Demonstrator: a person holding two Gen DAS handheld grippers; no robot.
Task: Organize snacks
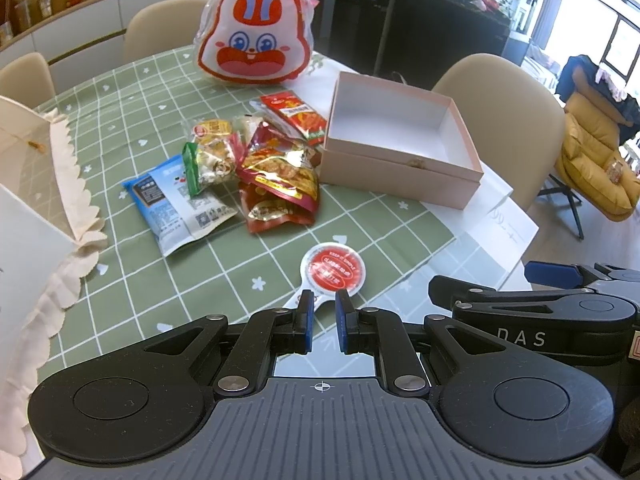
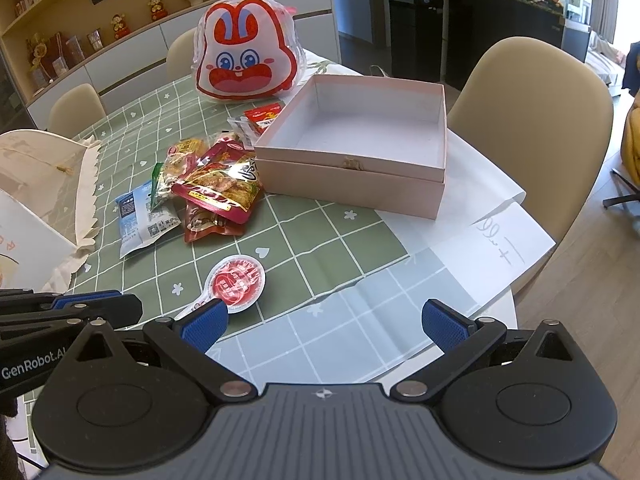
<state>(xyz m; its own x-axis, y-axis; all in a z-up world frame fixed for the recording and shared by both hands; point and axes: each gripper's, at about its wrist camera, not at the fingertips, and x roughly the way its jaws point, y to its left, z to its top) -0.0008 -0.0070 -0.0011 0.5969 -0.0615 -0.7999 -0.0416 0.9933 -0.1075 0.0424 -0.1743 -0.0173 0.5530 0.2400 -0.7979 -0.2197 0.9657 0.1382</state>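
- Both grippers angle downward over the near edge of a table covered by a green checked cloth (image 1: 132, 184), side by side, the right gripper just to the right of the left one.
- The pink box (image 1: 400, 168) sits open on white paper (image 2: 496, 248) at the right side of the table; its white inside holds nothing.
- A heap of snack packets (image 1: 276, 168) lies just left of the box on the cloth, with a blue and white packet (image 1: 176, 204) at its left edge and a red packet (image 1: 296, 114) behind, beside the box wall.
- A rabbit-face bag (image 1: 254, 30) stands upright at the far side.
- The left gripper (image 1: 322, 304) has its jaws drawn narrow; the tab of a round red-lidded cup (image 1: 332, 268) lies between its blue pads, though whether they pinch it cannot be told.
- The right gripper (image 2: 324, 322) is released, jaws spread wide and holding nothing, over cloth and paper.
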